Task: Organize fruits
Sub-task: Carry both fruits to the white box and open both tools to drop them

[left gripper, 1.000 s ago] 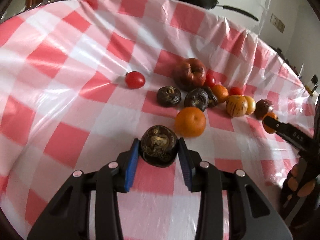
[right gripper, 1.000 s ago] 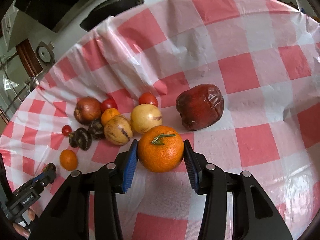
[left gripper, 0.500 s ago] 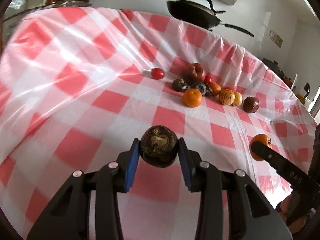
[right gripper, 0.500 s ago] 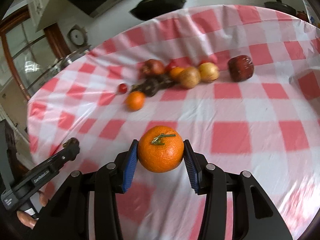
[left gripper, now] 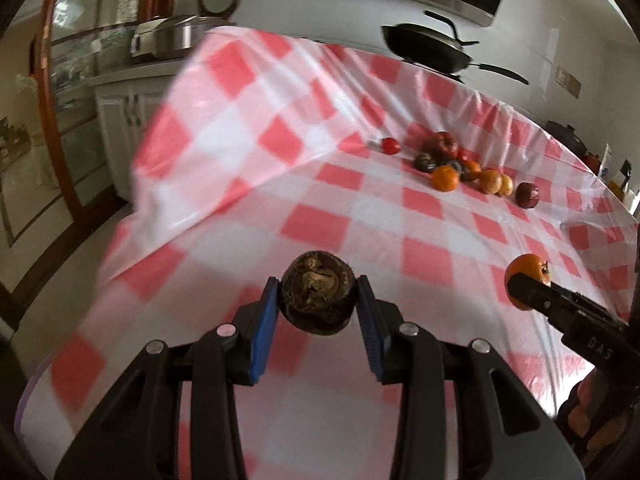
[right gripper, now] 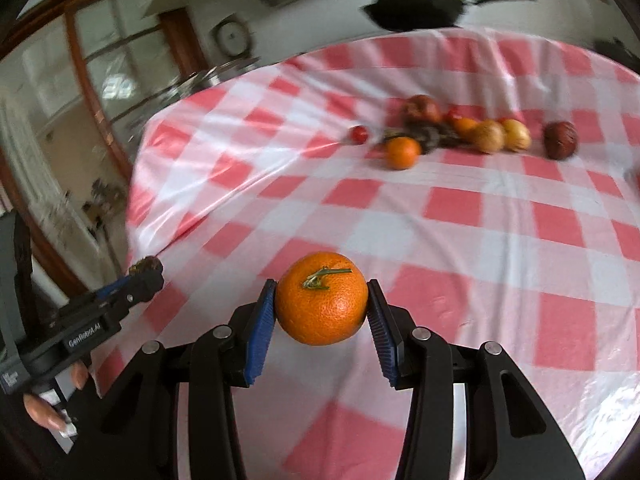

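Observation:
My left gripper [left gripper: 317, 303] is shut on a dark brown wrinkled fruit [left gripper: 318, 298], held above the near part of the checked table. My right gripper [right gripper: 321, 304] is shut on an orange mandarin [right gripper: 321, 298] with a green stem. In the left wrist view the mandarin [left gripper: 528, 276] shows at the right, half behind a black finger. The right wrist view has the left gripper [right gripper: 146, 276] at its left edge with the dark fruit [right gripper: 145, 265]. The remaining fruits lie in a cluster far across the table: an orange [left gripper: 445, 178], a small tomato [left gripper: 390, 145], a dark red apple [left gripper: 527, 195].
The round table wears a red-and-white checked plastic cloth [left gripper: 360, 208], and its near-left edge [left gripper: 116, 248] drops off beside my left gripper. A black pan [left gripper: 432, 46] sits behind the table. A cabinet [left gripper: 120, 108] stands at the left. A hand [right gripper: 48, 412] grips the left tool.
Both grippers have pulled back from the fruit cluster toward the near side of the table, each keeping its fruit. The cluster now looks small and far. The right view has rolled.

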`<state>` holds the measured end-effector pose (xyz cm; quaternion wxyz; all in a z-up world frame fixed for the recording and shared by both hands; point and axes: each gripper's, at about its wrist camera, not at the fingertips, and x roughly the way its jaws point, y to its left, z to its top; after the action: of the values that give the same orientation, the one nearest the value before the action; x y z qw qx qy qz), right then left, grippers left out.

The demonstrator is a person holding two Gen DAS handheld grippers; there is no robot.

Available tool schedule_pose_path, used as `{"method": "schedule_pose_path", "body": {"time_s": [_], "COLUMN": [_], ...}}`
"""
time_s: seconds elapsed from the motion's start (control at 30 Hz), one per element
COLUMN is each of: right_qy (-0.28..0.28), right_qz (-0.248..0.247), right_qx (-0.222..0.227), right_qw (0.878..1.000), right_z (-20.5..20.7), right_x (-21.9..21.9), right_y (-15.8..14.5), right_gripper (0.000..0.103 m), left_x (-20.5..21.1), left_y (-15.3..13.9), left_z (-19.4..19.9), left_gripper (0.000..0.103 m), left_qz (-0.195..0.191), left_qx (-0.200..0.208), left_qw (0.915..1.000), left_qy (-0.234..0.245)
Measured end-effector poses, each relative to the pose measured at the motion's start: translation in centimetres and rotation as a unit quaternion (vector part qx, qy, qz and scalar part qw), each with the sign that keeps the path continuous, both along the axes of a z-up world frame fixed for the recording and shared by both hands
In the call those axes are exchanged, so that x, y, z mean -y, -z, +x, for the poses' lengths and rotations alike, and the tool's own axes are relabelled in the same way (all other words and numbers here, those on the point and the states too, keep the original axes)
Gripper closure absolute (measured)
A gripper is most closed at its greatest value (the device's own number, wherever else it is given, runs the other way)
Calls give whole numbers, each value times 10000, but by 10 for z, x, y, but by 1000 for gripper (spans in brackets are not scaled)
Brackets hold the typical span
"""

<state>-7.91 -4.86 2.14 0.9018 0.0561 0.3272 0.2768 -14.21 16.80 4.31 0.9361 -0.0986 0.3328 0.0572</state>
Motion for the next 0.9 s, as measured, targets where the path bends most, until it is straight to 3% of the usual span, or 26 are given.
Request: {"method": "schedule_pose_path", "body": {"time_s": [0.27, 0.43, 0.67, 0.9], "right_qy": [-1053, -2091, -3520, -4470], "right_qz": [-66, -501, -1167, -2321], "right_qx": [-162, 171, 567, 373], "right_qw": [9943, 9765, 9270, 8631], "right_z": [-44, -101, -184, -236], "right_x": [-65, -126, -202, -264], "right_y": [0, -8, 3, 71], "right_gripper": [58, 58, 58, 58], "left_x": [-62, -110, -171, -206], "left_y": [9, 28, 72, 126], "left_z": [-75, -124, -175, -192], "left_gripper": [64, 64, 64, 64], "left_qz": [85, 42, -262, -322], "left_qx": [-81, -342, -792, -1353], "left_qw": [9986, 9938, 9802, 9652], "left_qy": [-515, -1061, -1798, -2213]}}
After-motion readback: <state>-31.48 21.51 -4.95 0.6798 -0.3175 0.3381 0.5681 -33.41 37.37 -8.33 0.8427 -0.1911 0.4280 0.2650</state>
